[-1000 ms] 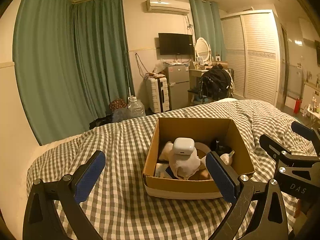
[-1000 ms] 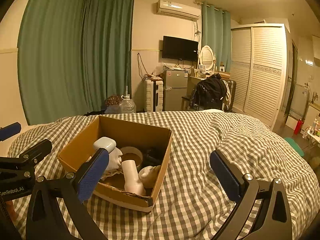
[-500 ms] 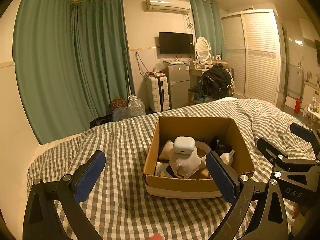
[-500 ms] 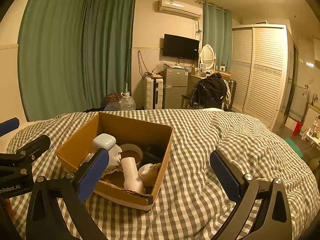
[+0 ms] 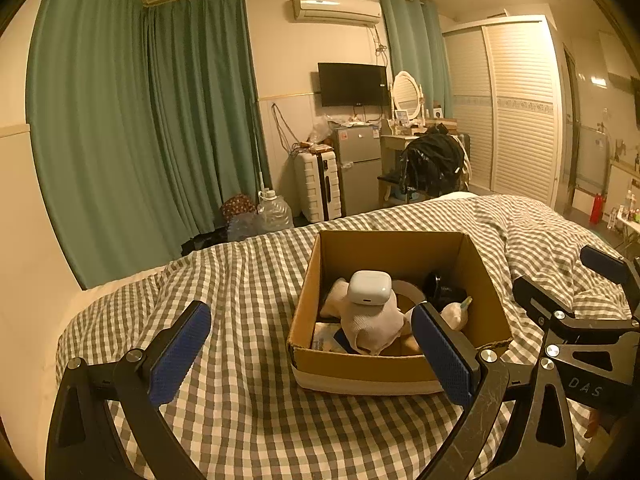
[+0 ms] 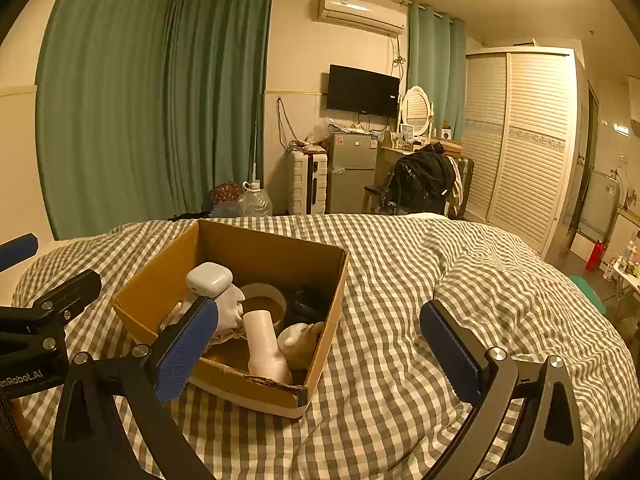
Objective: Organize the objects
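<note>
An open cardboard box (image 5: 360,364) sits on the checked bed cover; it also shows in the right wrist view (image 6: 156,284). Inside lie a white earbud case (image 5: 369,287) on a pale cloth (image 5: 372,324), a tape roll (image 6: 262,296), a white bottle (image 6: 264,344), a black item (image 5: 442,290) and a cream piece (image 6: 298,342). My left gripper (image 5: 310,354) is open and empty, hovering in front of the box. My right gripper (image 6: 318,352) is open and empty, just right of the box; it also shows at the right of the left wrist view (image 5: 560,312).
The checked bed cover (image 6: 440,272) spreads around the box, with a raised fold on the right. Beyond the bed are green curtains (image 5: 140,120), a white suitcase (image 5: 318,184), a small fridge (image 5: 358,164), water jugs (image 5: 274,210) and a chair with a black bag (image 5: 432,162).
Both grippers have drifted back and up slightly from the box. Both stay open and empty; the box contents have not moved.
</note>
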{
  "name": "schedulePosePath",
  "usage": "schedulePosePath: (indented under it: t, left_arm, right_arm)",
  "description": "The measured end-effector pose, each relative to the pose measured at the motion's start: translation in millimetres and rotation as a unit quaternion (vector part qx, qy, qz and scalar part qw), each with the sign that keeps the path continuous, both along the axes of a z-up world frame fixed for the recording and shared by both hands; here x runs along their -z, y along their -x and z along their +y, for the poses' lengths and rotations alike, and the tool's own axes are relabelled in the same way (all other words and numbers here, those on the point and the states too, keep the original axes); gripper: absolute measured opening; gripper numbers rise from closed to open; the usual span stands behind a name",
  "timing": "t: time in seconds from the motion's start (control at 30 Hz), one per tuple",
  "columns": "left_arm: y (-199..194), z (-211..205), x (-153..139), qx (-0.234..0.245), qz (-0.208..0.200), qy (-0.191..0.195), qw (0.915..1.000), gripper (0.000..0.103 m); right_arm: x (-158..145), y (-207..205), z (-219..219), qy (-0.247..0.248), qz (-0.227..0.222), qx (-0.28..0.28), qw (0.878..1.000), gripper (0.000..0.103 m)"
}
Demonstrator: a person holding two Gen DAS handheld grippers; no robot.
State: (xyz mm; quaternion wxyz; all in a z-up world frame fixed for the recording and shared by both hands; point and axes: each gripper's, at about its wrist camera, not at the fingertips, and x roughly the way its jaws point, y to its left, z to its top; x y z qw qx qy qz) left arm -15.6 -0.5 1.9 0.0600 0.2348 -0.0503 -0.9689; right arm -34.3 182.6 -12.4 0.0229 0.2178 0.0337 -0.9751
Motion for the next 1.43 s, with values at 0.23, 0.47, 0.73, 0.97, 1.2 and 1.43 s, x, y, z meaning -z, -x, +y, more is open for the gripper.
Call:
schedulePosePath:
  t: [0.23,0.47,0.73,0.97,1.2,1.43]
  left_arm:
    - [0.0,-1.0,0.0,0.0,-0.001,-0.002,1.0,0.103]
    - [0.0,-1.2,0.0,0.0,-0.001,-0.002,1.0,0.103]
    - [-0.1,-2.3,0.5,0.0,-0.003,-0.003,1.0,0.103]
    - [0.6,-2.5,1.0,0.0,-0.005,-0.003,1.0,0.103]
    - [0.8,-2.4,1.6,-0.001,-0.005,-0.003,1.0,0.103]
    - [-0.3,-2.1,1.4,-0.002,-0.001,-0.002,1.0,0.103]
  right_arm:
    - [1.3,-0.2,-1.2,-0.001,-0.002,0.0,1.0,0.101]
    - [2.2,0.4,-1.5,-0.002,-0.004,0.0,1.0,0.101]
    - [3.5,0.7,-1.4,-0.003,-0.005,-0.002,1.0,0.101]
    - [4.4,0.8,-2.0,-0.004,-0.007,-0.004,1.0,0.101]
    - [6.4,1.3,-2.6,-0.005,-0.009,-0.006,1.0,0.101]
    - [6.4,1.2,-3.1,-0.005,-0.009,-0.006,1.0,0.101]
